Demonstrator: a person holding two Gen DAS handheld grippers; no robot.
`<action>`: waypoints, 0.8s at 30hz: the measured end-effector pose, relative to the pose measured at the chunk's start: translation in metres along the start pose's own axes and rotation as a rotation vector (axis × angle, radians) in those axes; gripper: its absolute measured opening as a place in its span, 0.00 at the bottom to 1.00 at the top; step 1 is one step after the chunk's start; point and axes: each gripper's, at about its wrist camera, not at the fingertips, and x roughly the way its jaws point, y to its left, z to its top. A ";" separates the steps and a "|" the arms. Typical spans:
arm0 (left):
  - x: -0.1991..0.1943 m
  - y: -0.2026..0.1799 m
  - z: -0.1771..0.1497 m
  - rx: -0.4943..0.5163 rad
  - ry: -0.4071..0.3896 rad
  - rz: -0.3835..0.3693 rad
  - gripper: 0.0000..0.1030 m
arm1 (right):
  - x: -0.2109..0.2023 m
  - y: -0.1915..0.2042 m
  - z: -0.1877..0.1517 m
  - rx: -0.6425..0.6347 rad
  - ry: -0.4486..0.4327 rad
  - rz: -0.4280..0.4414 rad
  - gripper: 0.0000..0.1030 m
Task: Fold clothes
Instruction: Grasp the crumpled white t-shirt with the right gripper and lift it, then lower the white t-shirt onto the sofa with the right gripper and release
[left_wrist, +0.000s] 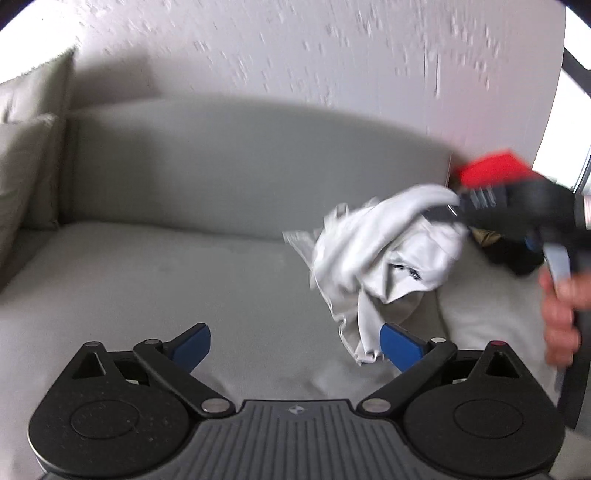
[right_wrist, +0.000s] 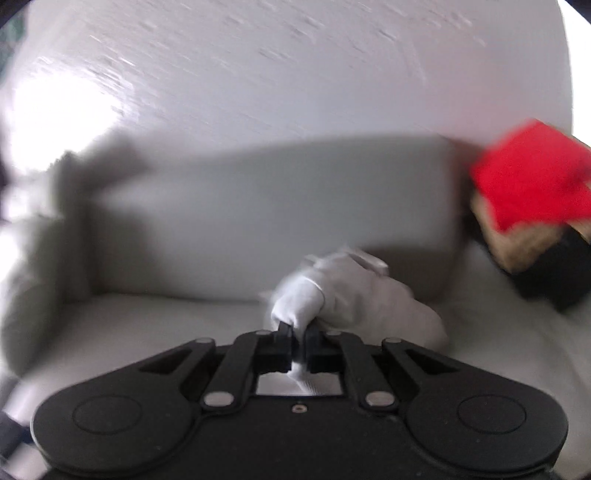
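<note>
White garment (left_wrist: 384, 251) bunched, lifted above sofa seat (left_wrist: 184, 280) — pinched at top by right gripper (right_wrist: 300, 338), jaws closed on cloth. Hanging tail just beside left gripper (left_wrist: 295, 345), jaws wide, holding nothing — nearer arm for free end.

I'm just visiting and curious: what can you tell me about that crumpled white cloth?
The crumpled white fabric garment looks thin and soft, bunched into creased folds with a small dark mark. The right gripper is shut on one bunched end, holding it above the grey sofa seat. A loose tail hangs by the open left gripper's blue pad.
</note>
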 end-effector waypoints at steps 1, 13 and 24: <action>-0.020 0.007 0.006 -0.006 -0.034 0.003 0.99 | -0.011 0.018 0.014 0.000 -0.011 0.043 0.06; -0.173 0.055 0.016 0.049 -0.231 0.027 1.00 | -0.163 0.058 0.075 0.106 -0.220 0.077 0.07; -0.113 0.011 -0.118 0.009 0.063 -0.112 0.99 | -0.140 -0.099 -0.211 0.438 0.402 -0.190 0.32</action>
